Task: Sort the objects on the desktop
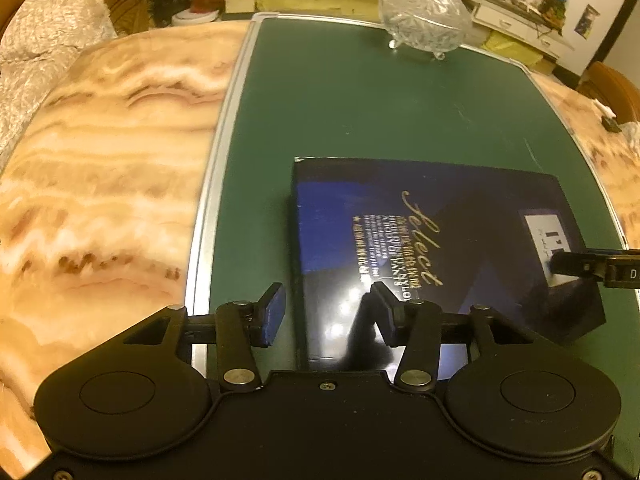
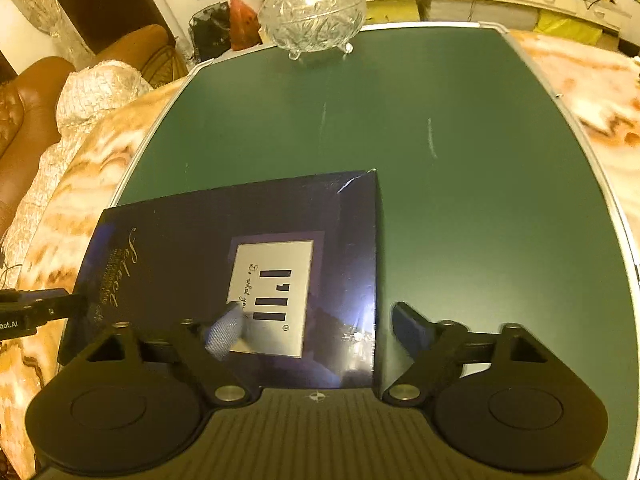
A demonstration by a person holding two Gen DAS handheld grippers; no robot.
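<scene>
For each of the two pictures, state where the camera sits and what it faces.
Left wrist: on the left gripper, facing down over the dark box's left edge; its fingers straddle that edge.
Right wrist: on the right gripper, over the box's right edge; fingers spread.
Shared: box, green board, glass bowl.

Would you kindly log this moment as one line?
box flat on green mat | left tool, right tool open astride box edges | glass bowl behind
</scene>
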